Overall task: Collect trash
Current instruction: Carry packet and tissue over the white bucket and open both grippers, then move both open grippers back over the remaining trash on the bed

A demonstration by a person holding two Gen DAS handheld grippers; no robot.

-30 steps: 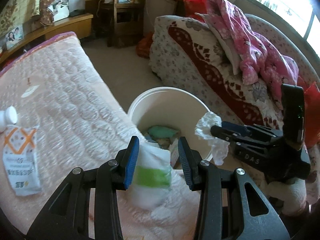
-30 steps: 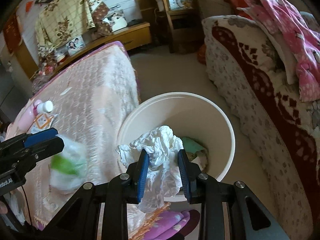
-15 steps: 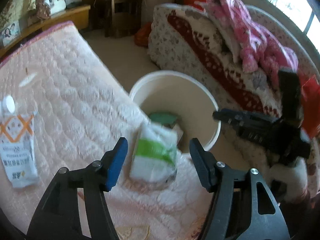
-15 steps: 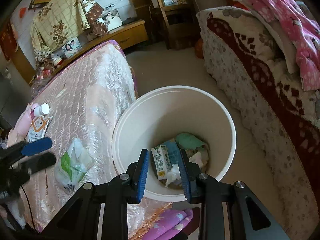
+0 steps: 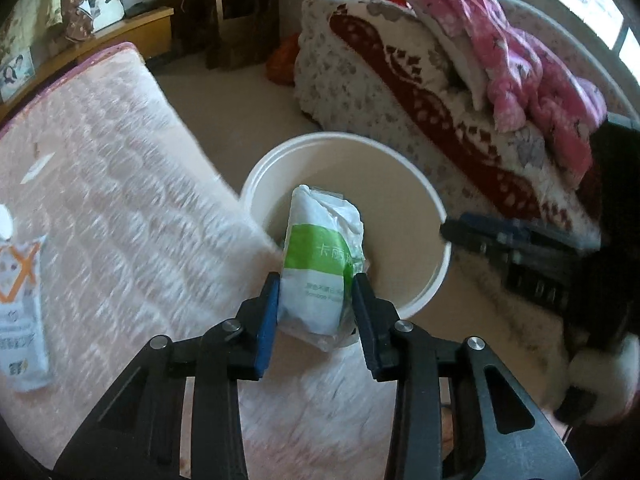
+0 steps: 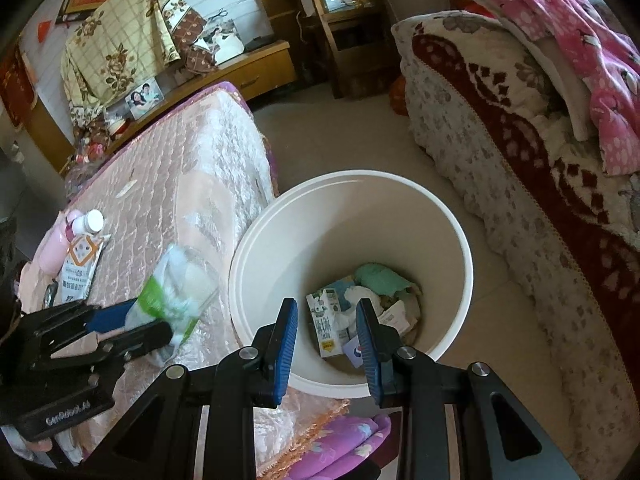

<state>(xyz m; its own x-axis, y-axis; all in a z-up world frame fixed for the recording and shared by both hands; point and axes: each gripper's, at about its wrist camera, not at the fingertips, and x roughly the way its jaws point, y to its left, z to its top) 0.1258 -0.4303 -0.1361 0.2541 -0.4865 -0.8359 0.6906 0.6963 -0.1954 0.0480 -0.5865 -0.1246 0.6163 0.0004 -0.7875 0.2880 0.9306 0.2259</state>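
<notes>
A bedroom, with a pink quilted bed (image 5: 100,184) on the left and a patterned sofa (image 5: 400,92) on the right; between them on the floor stands the white bin (image 6: 460,240); the left claw (image 5: 316,312) pinches a green-and-white packet (image 5: 320,264), long axis pointing away, its far end over the bin's near-left rim; the right claw (image 6: 326,344) hangs spread and empty above the bin.

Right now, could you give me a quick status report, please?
Left gripper shut on tissue pack, beside bin. Right gripper open, empty, over bin. Nothing blocking.
</notes>
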